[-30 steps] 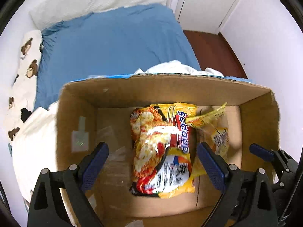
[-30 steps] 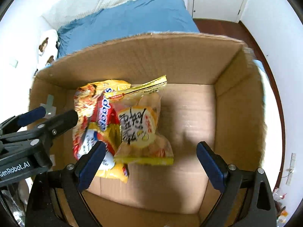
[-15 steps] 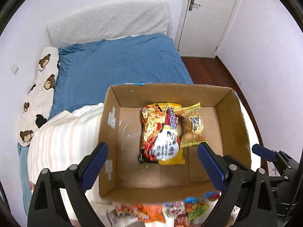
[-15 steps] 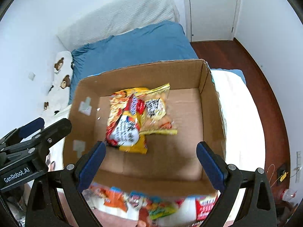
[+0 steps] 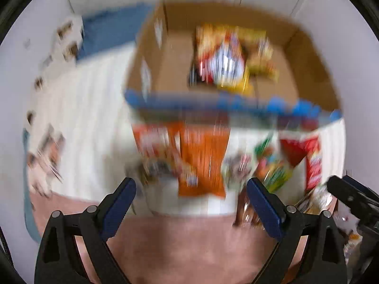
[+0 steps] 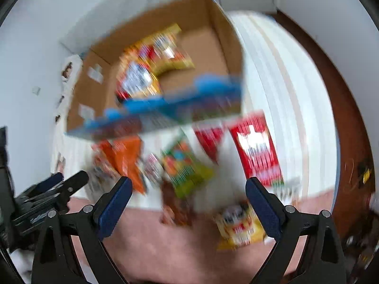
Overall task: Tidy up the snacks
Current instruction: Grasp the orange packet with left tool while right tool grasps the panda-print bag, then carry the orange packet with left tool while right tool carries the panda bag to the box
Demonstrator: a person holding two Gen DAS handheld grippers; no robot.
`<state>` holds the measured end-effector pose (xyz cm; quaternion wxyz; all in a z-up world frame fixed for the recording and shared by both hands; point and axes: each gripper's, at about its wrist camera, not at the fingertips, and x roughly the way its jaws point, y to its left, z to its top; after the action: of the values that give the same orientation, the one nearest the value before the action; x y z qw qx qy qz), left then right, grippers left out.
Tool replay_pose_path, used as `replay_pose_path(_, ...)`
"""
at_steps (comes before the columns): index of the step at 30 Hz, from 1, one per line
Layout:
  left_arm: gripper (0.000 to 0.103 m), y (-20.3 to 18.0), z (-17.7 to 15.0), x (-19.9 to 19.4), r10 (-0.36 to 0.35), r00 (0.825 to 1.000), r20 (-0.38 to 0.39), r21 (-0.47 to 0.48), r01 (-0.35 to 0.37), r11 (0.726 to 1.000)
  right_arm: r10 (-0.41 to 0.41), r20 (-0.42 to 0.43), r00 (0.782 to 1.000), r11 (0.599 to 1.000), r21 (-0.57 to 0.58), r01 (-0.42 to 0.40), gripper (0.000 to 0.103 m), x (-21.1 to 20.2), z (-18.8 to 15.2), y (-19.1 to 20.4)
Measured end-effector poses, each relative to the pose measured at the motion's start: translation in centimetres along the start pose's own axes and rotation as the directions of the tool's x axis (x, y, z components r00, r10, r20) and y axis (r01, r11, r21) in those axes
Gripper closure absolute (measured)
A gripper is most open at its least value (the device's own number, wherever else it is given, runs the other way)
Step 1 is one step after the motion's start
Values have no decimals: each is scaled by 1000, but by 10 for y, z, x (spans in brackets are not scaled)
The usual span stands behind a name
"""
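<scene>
Both views are blurred by motion. A cardboard box on the bed holds a red and yellow noodle packet and a smaller yellow packet. Several loose snack packets lie in front of the box: an orange one, a green one, a red one and a yellow one. My left gripper hangs over the orange packet; its jaws are closing with nothing between them. My right gripper stands open and empty above the packets.
A white striped blanket covers the bed under the box. A pink cover lies nearest me. Blue sheet and bear-print pillow are at the far left. Dark wooden floor runs along the right.
Both grippers have pulled back from over the box towards the near side of the bed. The loose packets in front of the box have come into view. The packets inside the box stayed put.
</scene>
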<state>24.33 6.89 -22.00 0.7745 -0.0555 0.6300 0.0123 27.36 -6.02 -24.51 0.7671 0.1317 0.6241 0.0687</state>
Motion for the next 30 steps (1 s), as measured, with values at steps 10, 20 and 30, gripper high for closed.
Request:
replay_pose_path(10, 12, -18, 25, 113, 51, 983, -177, -8, -53, 999, -31, -108, 994, 995, 88, 40, 12, 53, -37, -57)
replay_pose_path(20, 47, -33, 10, 113, 56, 993, -105, 28, -53, 998, -103, -171, 980, 994, 14, 107, 43, 87, -63, -59)
replay_pose_path(30, 45, -26, -99, 107, 28, 970, -242, 57, -15, 998, 6, -256, 967, 994, 105, 22, 47, 90, -120, -65)
